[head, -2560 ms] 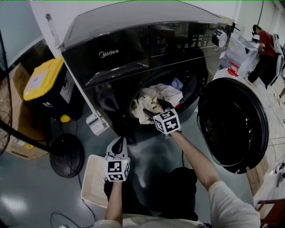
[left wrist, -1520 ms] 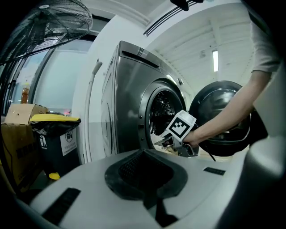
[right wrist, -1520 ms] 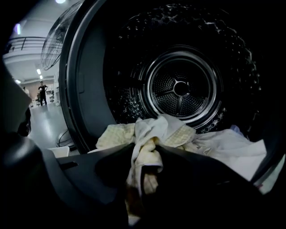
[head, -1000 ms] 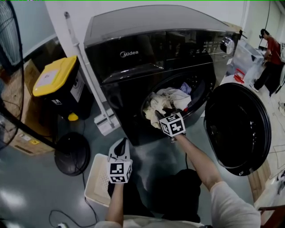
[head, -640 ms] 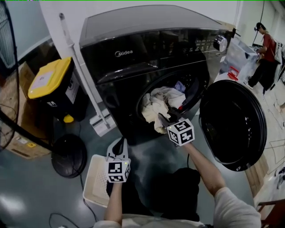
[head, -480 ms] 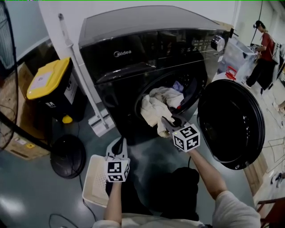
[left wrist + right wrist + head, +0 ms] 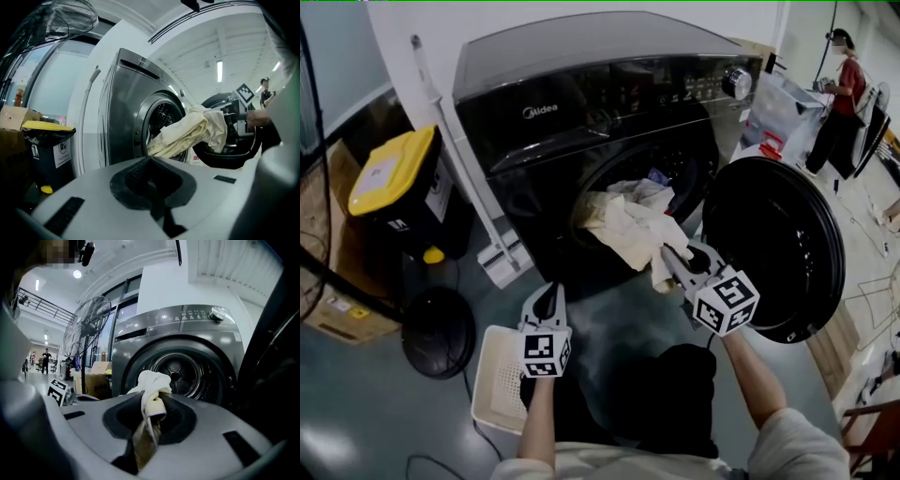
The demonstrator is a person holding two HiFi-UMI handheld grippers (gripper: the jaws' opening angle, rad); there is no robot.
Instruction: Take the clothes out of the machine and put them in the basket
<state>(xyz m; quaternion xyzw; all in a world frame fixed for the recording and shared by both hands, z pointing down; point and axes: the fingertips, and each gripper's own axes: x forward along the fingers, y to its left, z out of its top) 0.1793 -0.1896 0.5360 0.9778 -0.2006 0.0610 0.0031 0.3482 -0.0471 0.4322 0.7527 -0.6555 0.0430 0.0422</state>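
My right claw is clamped narrow on a fold of the cream garment. A bunch of the fabric is pinched between its jaws and a short tail hangs below them. The claw is out in front of the washing machine, with the open door just to its right. From the jaws the garment stretches back and up into the drum mouth, where its far end lies with the rest of the laundry.

I judge this to be the pulling-out step, part done for this piece: one end is out, the other has not cleared the drum lip.

My left claw is closed on nothing. It sits low and well to the left of the right one, with the white basket on the floor just below it and to its left.

Next, I think, the pinch must stay firm while I draw the garment away from the machine until it drops free. Then it goes down and left, past my left claw, to be let go over the basket. The trailing end could snag the other clothes and drag them onto the floor.
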